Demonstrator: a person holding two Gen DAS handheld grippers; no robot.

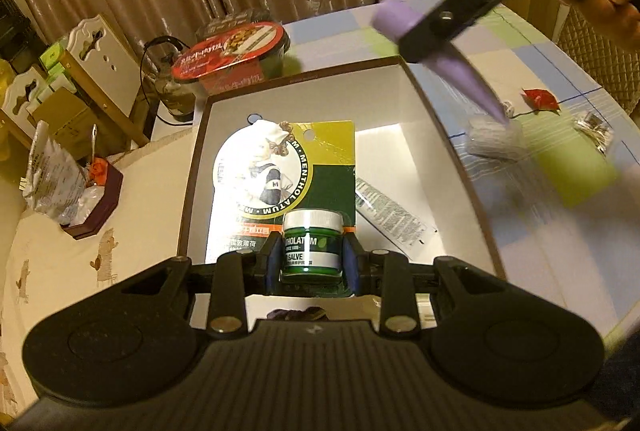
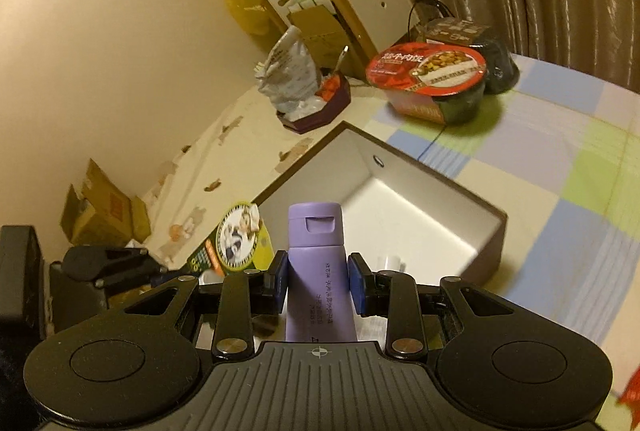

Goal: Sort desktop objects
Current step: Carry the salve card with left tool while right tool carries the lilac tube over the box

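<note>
Curtains behind, cluttered bench w/ a checked cloth and an open white-lined box (image 1: 404, 99) sitting mid-bench. My left gripper (image 1: 311, 263) is pinching the green salve jar (image 1: 313, 245) on its backing card (image 1: 280, 175), held low over the near end of the box. My right gripper (image 2: 316, 281) is clamped on a purple tube (image 2: 318, 271), cap forward, aimed at the box from its right side; the left cam shows it blurred above the box's far right corner.

Risks as I judge them: both grippers converge on the same box, so a clash over the tray is likely if I don't stagger them. Tube is slick and held across its soft body, prob. squirms or tilts on release. Card is wide and hangs beyond the jaws; it could catch the box rim or land on the sachet (image 1: 390, 215) already inside. Noodle bowl (image 1: 236, 51) near the far rim is close enough to get knocked.
</note>
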